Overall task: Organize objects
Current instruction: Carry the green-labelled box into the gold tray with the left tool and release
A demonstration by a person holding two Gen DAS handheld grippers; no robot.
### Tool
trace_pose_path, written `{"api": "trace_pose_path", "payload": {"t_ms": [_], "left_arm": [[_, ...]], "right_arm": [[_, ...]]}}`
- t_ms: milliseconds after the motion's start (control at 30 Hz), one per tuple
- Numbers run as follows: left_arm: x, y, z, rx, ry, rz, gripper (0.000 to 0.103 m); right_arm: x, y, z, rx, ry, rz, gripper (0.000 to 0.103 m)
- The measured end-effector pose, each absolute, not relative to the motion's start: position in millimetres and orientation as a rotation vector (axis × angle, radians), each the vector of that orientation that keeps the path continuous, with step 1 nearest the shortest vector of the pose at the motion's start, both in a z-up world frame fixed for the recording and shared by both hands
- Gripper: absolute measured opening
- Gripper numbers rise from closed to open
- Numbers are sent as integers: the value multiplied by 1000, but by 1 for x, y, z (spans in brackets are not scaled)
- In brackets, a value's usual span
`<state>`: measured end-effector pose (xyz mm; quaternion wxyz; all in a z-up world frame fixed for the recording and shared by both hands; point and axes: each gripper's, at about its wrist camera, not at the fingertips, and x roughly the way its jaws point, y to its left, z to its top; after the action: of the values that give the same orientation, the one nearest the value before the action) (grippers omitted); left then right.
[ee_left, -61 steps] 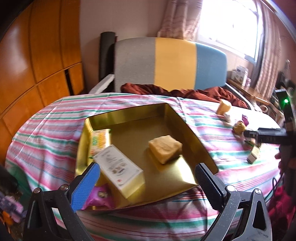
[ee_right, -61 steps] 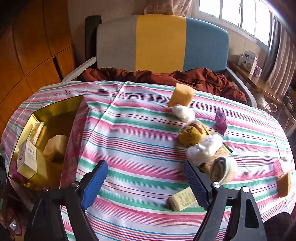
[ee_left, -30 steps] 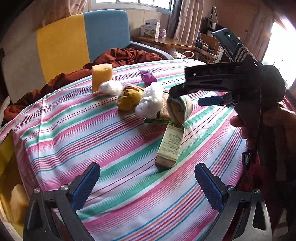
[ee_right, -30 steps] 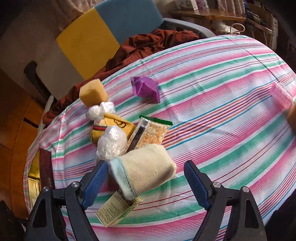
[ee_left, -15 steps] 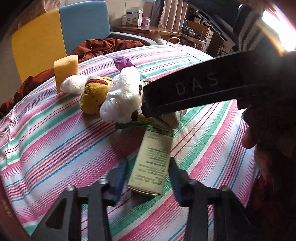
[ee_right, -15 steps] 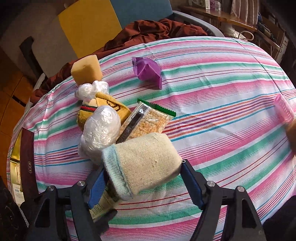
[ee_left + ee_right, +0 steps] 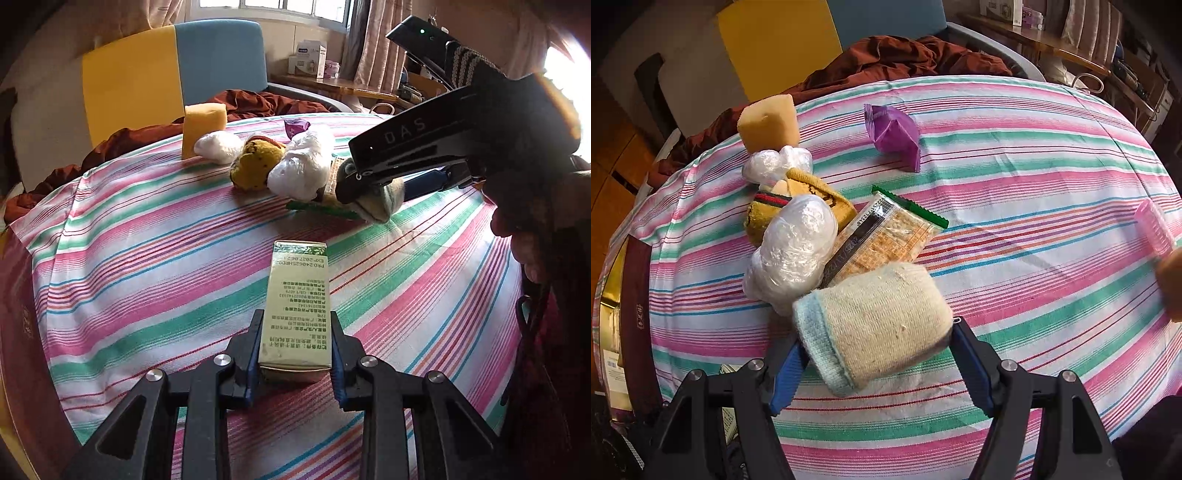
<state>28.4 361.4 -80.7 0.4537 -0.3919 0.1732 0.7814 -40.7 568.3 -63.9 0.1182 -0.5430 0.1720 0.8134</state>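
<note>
My left gripper (image 7: pixel 295 325) is shut on the near end of a slim green and cream box (image 7: pixel 299 288), which points away from me over the striped tablecloth (image 7: pixel 147 258). My right gripper (image 7: pixel 879 365) is shut on a cream rolled sock with a pale blue cuff (image 7: pixel 875 325), its blue pads pressing both sides. In the left wrist view the right gripper (image 7: pixel 373 199) reaches in from the right with that sock (image 7: pixel 384 201) at its tip, held by a person's hand (image 7: pixel 524 236).
Behind the sock lie a cracker packet (image 7: pixel 886 236), a white plastic bundle (image 7: pixel 792 251), a yellow plush item (image 7: pixel 812 199), a yellow sponge (image 7: pixel 768 122) and a purple packet (image 7: pixel 894 133). A gold tray (image 7: pixel 605 288) with a dark red lid (image 7: pixel 637 314) sits at the left edge.
My left gripper went from wide open to shut on the box. The right jaws narrowed onto the rolled sock, and the right gripper tilted further down over it.
</note>
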Motion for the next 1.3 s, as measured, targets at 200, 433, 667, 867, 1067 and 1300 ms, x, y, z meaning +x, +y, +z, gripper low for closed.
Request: {"api": "trace_pose_path", "payload": {"t_ms": [200,433,667,867,1067,1300], "left_arm": [[40,363,-80,-921,440,1956,30],[36,365,-84,-909,450,1967,30],[43,360,-82,-894,459,1996,30],[41,353,-77,-944,447,2004,30],[46,327,-61,-937,402,2025,30],[40,274,-20,-899,278,2111,30]], "right_arm": [[-41,567,-64,-1591,481,2377,74],[-41,564,-63,-1598,446,2379,74],[-34,560,-60,-1612,437,2396,73],[-32,541,-58,-1678,377,2462,73],[-29,524,-57,-1721,336,2529,73],[-27,489,-56,-1796,171,2634,73]]}}
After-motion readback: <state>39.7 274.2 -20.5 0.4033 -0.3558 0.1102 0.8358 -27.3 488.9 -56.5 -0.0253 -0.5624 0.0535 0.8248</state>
